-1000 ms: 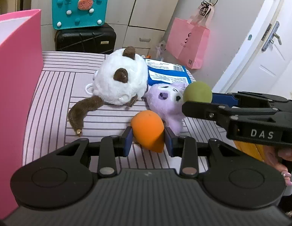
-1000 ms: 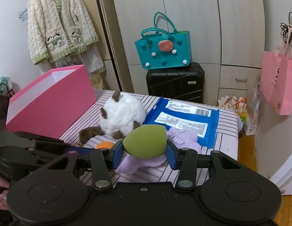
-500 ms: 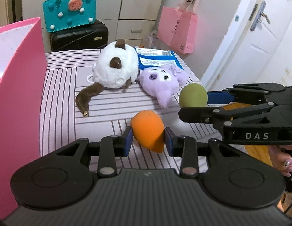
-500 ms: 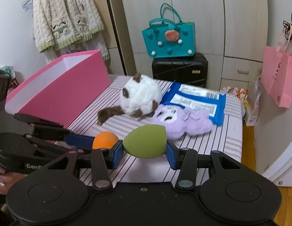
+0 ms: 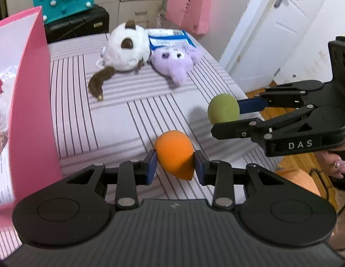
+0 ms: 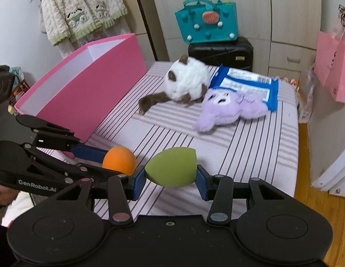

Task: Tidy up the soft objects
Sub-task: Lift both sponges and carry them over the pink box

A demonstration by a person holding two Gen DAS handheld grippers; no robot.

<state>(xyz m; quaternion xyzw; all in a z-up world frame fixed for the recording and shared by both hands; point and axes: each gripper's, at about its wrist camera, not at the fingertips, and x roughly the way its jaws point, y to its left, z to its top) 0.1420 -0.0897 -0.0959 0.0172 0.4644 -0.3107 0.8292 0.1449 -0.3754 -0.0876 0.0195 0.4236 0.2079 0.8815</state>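
My left gripper (image 5: 175,163) is shut on an orange egg-shaped sponge (image 5: 174,153), held above the striped table (image 5: 110,120). The right gripper (image 6: 171,174) is shut on a green egg-shaped sponge (image 6: 172,169); in the left wrist view that green sponge (image 5: 223,109) hangs to the right, over the table's edge. The right wrist view shows the orange sponge (image 6: 119,160) just left of the green one. A white and brown plush (image 5: 126,46) and a purple plush (image 5: 174,64) lie at the table's far end. A pink box (image 6: 83,89) stands open along the left side.
A blue packet (image 6: 248,84) lies under the purple plush. Behind the table stand a black suitcase (image 6: 221,53) with a teal bag (image 6: 205,22) on it. A pink paper bag (image 6: 335,66) hangs at the right, near a white door (image 5: 272,29). A hand (image 5: 335,162) holds the right gripper.
Both grippers have drawn back from the plush toys toward the near end of the table, each still carrying its sponge. The pink box's inside now shows at the left.
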